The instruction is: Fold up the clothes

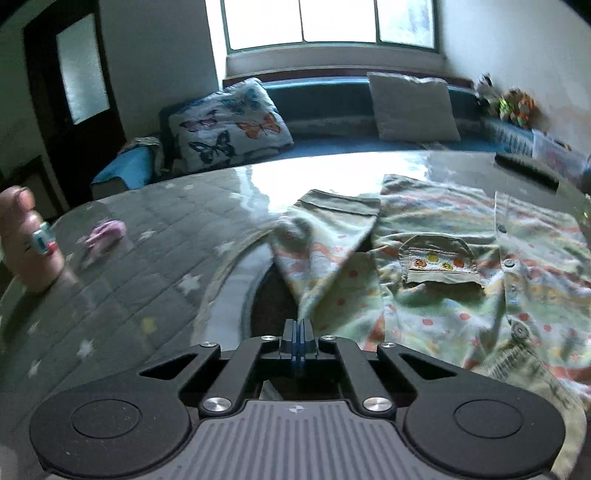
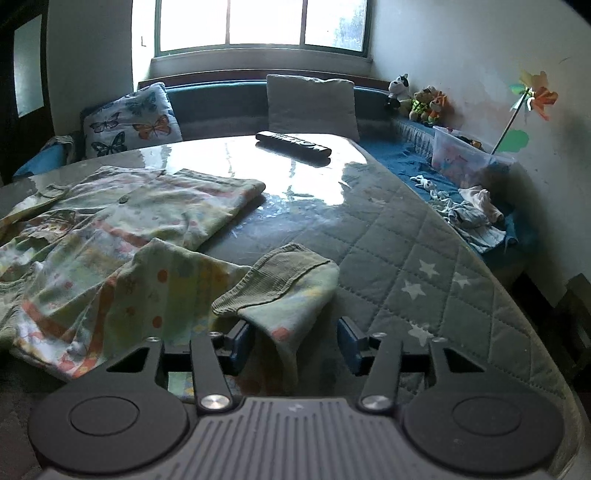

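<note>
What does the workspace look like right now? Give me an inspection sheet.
Surface: quilted star cover under glossy sheet.
Job's things: patterned shirt spread out, sleeves partly folded.
Clutter: remote control; pink item.
Grippers: left hand-held gripper shut on sleeve; right hand-held gripper open around sleeve cuff.
Cables: nothing seen.
Surroundings: window, butterfly pillow, plush toys, a person's hand.

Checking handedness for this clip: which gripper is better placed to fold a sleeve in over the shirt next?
Left, probably. The left gripper is already shut on the sleeve, while the right gripper is open, only straddling the other sleeve.
</note>
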`<state>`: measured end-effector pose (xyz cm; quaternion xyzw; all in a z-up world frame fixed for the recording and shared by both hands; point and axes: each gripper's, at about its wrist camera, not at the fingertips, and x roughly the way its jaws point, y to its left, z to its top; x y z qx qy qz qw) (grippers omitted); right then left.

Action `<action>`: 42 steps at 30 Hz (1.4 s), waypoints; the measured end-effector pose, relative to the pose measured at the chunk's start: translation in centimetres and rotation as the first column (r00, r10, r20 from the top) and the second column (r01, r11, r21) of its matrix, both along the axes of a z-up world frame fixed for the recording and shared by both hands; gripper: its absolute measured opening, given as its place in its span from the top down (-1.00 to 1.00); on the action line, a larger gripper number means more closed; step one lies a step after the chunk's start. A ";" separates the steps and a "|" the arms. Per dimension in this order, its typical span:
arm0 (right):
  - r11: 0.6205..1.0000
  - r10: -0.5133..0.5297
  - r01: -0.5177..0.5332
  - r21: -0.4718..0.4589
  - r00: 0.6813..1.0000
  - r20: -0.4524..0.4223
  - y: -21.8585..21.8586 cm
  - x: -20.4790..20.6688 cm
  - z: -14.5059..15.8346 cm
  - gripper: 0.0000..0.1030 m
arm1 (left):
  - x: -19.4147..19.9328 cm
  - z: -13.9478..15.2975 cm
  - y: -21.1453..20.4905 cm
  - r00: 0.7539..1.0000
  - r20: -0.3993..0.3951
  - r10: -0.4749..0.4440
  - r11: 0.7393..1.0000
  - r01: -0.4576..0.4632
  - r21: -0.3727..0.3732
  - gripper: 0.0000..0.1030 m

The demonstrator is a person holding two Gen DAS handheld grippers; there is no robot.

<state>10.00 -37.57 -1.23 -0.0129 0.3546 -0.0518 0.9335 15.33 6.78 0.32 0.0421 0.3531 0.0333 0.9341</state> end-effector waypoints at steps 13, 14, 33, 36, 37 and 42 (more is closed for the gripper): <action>0.989 -0.140 0.142 -0.041 0.989 0.039 -2.7 -0.1 -0.1 -0.25 | -3.7 0.3 1.8 0.999 -0.014 0.041 0.999 -0.041 -0.017 0.94; 0.986 -0.161 0.162 -0.026 0.986 0.044 -3.3 -0.3 0.0 -0.28 | -3.5 0.3 1.5 0.999 -0.010 0.032 0.999 -0.033 -0.012 0.93; 0.887 -0.413 0.396 0.239 0.911 0.024 -10.2 -3.9 -0.5 -0.48 | 3.0 -0.2 -4.6 0.989 -0.020 -0.149 0.983 0.150 0.109 0.11; 0.884 -0.428 0.412 0.219 0.903 0.028 -10.9 -4.3 -0.3 -0.48 | 4.6 -1.0 -4.7 0.988 -0.040 -0.146 0.981 0.150 0.126 0.11; 0.892 -0.425 0.412 0.187 0.904 0.034 -10.8 -4.3 -0.2 -0.48 | 5.1 -1.3 -4.6 0.989 -0.048 -0.142 0.981 0.147 0.127 0.11; 0.908 -0.411 0.400 0.128 0.909 0.071 -9.9 -4.5 0.5 -0.49 | 7.2 -2.8 -4.5 0.986 -0.078 -0.146 0.976 0.157 0.153 0.11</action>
